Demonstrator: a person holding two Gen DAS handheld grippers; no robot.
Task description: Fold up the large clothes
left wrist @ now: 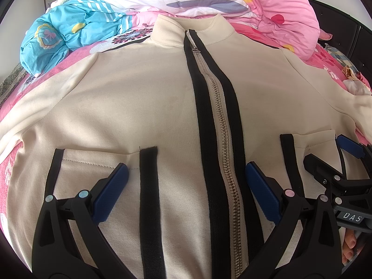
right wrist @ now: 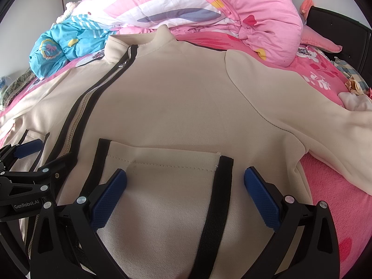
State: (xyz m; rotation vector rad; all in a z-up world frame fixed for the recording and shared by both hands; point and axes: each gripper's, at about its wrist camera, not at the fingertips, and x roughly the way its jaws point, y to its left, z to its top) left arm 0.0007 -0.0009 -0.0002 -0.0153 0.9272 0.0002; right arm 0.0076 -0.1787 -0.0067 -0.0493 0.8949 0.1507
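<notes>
Under both spread tools [left wrist: 186, 174] [right wrist: 185, 179]: cream jacket [left wrist: 139, 107], flat, zipped.

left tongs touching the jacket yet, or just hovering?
Cannot tell. In the left wrist view the left tongs stand open over the cream jacket, one finger either side of the zipper, but no view shows contact or a gap plainly.

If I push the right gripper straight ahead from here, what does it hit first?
Most likely the cream jacket itself: the open right gripper points across its pocket, heading up the chest. Its height above the fabric is unclear.
</notes>
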